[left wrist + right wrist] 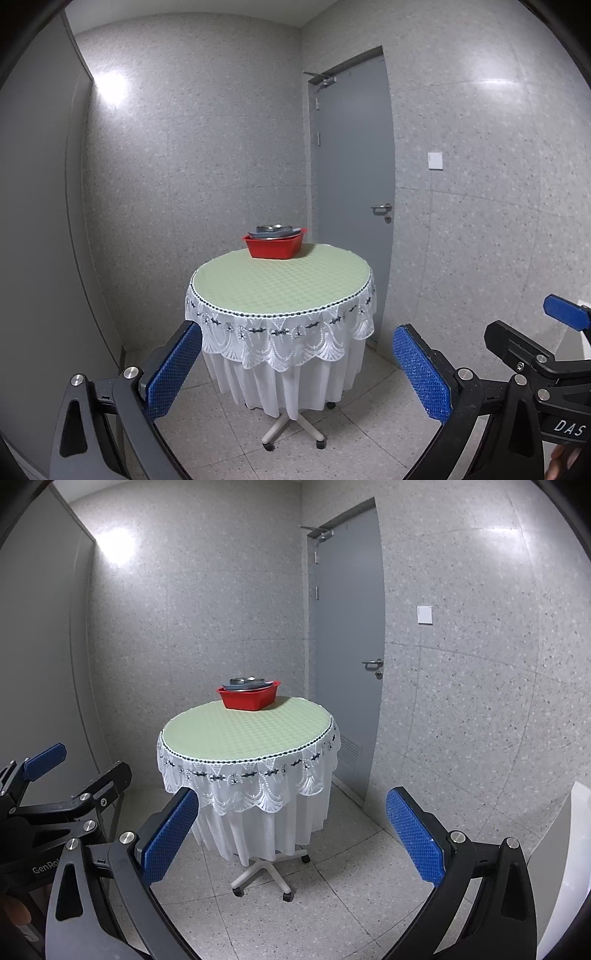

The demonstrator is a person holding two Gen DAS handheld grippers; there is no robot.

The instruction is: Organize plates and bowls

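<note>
- Your round counter (280, 282) with its pale green top and white lace skirt stands on grey speckled floor tiles (332, 904), near a grey door (352, 184).
- A red plastic tub (275, 245) at its far edge holds stacked grey plates (275, 232) and a metal bowl (272, 227).
- Your left gripper (297, 369) and right gripper (291, 838) hover well short, fingers spread and empty.
</note>
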